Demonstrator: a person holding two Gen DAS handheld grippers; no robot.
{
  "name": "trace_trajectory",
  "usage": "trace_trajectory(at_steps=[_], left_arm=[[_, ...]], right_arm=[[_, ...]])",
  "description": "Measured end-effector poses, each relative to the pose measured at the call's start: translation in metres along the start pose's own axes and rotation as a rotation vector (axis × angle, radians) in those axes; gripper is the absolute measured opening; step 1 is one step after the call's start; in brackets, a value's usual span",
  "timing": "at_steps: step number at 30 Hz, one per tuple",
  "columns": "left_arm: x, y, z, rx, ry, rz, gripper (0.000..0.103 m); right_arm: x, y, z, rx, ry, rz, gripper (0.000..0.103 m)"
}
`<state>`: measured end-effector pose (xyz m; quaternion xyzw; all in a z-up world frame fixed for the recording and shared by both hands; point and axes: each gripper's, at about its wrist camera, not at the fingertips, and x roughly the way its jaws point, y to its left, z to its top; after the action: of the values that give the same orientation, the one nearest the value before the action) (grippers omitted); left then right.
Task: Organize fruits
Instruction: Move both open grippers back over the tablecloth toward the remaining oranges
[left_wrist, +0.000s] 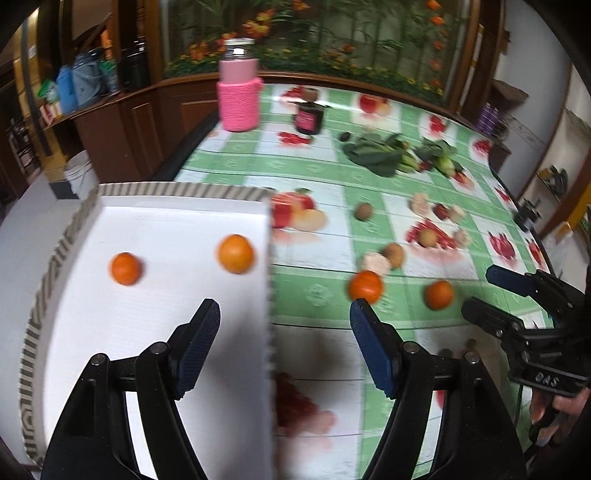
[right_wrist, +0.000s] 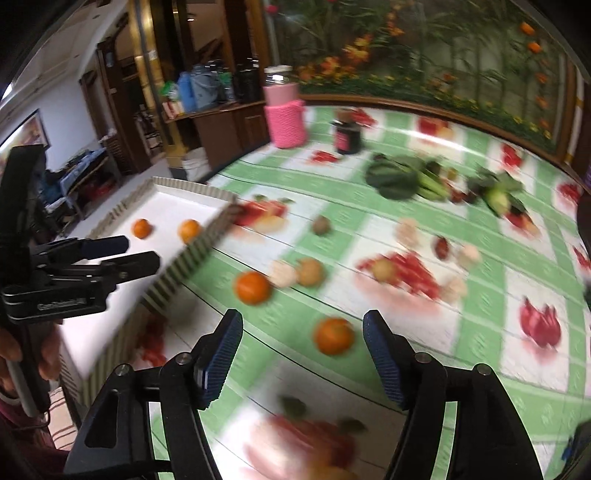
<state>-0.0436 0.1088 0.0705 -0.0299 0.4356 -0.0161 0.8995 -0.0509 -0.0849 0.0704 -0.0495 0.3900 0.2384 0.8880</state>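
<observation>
Left wrist view first: my left gripper (left_wrist: 284, 314) hangs with its fingers (left_wrist: 199, 343) spread wide and released, nothing between them, straddling the right edge of the white tray (left_wrist: 166, 332). Two oranges sit in that tray, one toward its left (left_wrist: 126, 268), one near its right wall (left_wrist: 235, 253), well apart. Out on the counter (left_wrist: 314, 177) there's an orange (left_wrist: 365, 287) just past my right fingertip, and another orange (left_wrist: 439, 294) further right, close to the right gripper (left_wrist: 491, 295) coming in from the side. Small brownish fruits (left_wrist: 393, 254) lie beyond, leafy greens (left_wrist: 376, 153) further back, and a pink bottle (left_wrist: 239, 88) beside a dark jar (left_wrist: 308, 118).

Right wrist view, quite blurred: my right gripper (right_wrist: 303, 354) is also released, fingers (right_wrist: 223, 354) parted, and the nearer counter orange (right_wrist: 333, 336) sits between the fingertips, not touched. The other counter orange (right_wrist: 252, 287) lies up-left, beside the tray's striped wall (right_wrist: 184, 266). The left gripper (right_wrist: 125, 254) is over the tray, its fingers apart and holding nothing.
</observation>
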Motion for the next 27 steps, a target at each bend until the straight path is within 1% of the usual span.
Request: trace_trajectory(at_steps=[3, 7, 15, 21, 27], left_arm=[[0.005, -0.017, -0.002, 0.030, 0.014, -0.014, 0.073], [0.018, -0.035, -0.005, 0.076, 0.039, -0.020, 0.073], [0.045, -0.050, -0.002, 0.119, 0.079, -0.051, 0.073], [0.061, -0.053, 0.003, 0.125, 0.099, -0.045, 0.072], [0.070, -0.055, 0.003, 0.131, 0.116, -0.033, 0.072]], right_arm=[[-0.003, -0.020, -0.011, 0.042, 0.009, -0.011, 0.070], [-0.003, -0.033, -0.018, 0.063, 0.015, -0.007, 0.070], [0.016, -0.027, -0.022, 0.041, 0.048, 0.017, 0.070], [0.022, -0.025, -0.021, 0.026, 0.057, 0.026, 0.070], [0.033, -0.019, -0.018, -0.008, 0.069, 0.018, 0.068]])
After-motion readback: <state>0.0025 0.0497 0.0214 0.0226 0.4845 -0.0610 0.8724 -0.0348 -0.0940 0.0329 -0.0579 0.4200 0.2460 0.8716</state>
